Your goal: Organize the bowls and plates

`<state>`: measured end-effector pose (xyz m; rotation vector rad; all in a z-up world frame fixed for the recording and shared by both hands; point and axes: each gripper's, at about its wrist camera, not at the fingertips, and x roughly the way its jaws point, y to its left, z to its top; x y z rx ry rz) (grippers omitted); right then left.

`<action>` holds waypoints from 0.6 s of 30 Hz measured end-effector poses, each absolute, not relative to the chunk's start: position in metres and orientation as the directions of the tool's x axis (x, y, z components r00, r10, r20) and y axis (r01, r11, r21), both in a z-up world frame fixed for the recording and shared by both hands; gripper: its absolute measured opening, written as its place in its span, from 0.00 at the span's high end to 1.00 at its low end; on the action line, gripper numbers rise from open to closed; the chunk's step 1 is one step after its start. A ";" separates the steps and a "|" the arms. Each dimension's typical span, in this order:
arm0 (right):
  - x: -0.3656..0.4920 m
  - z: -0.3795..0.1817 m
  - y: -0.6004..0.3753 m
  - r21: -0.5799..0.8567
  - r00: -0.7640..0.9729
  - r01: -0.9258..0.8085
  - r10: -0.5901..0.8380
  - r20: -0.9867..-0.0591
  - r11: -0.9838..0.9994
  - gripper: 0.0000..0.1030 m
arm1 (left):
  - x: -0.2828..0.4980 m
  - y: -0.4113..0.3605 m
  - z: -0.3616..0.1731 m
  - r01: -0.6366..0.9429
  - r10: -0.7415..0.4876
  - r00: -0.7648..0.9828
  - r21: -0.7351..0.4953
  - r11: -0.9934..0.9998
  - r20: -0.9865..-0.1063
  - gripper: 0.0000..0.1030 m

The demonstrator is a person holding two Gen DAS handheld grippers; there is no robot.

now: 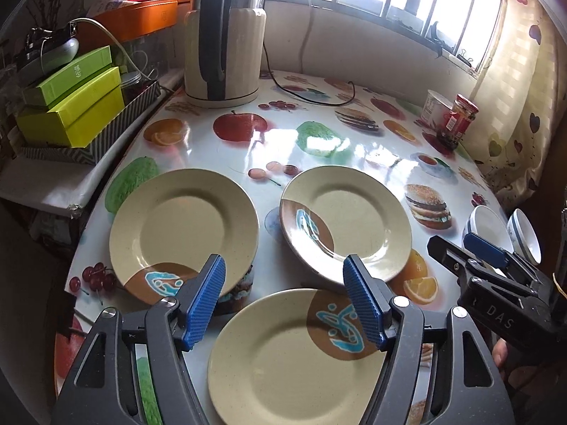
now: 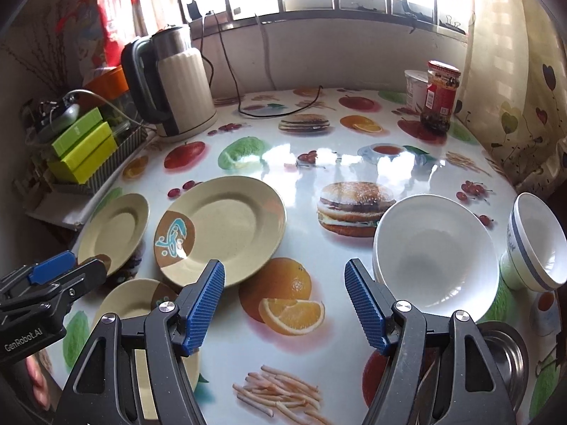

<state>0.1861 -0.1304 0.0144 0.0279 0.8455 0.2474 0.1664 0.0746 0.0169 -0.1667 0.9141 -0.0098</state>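
Three beige plates with a brown and blue patch lie apart on the table. In the left wrist view they are the left plate (image 1: 184,230), the far plate (image 1: 351,223) and the near plate (image 1: 297,357). My left gripper (image 1: 285,301) is open and empty, above the near plate's far edge. In the right wrist view a white bowl (image 2: 436,255) and a blue-rimmed bowl (image 2: 535,244) stand at the right. My right gripper (image 2: 285,301) is open and empty, over the printed orange, left of the white bowl. The plates also show there (image 2: 226,226).
An electric kettle (image 1: 226,35) with its cord stands at the back left. Green boxes (image 1: 74,106) sit in a tray off the table's left edge. A red-lidded jar (image 2: 439,95) and a white tub (image 2: 414,85) stand at the back right. A steel dish (image 2: 510,357) lies near right.
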 end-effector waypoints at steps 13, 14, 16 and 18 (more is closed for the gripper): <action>0.227 -0.007 -0.119 0.149 0.606 -0.213 0.250 -0.755 0.966 0.40 | 0.221 0.065 0.005 -0.028 -0.110 0.582 -0.156 0.987 -0.806 0.54; 0.230 -0.006 -0.119 0.154 0.607 -0.215 0.256 -0.753 0.964 0.41 | 0.224 0.066 0.004 -0.033 -0.122 0.574 -0.172 0.985 -0.810 0.54; 0.234 -0.005 -0.116 0.148 0.612 -0.224 0.257 -0.748 0.963 0.42 | 0.229 0.069 0.002 -0.046 -0.109 0.572 -0.165 0.985 -0.813 0.54; 0.238 -0.005 -0.115 0.162 0.611 -0.231 0.273 -0.743 0.959 0.43 | 0.231 0.068 0.002 -0.043 -0.101 0.576 -0.154 0.987 -0.811 0.54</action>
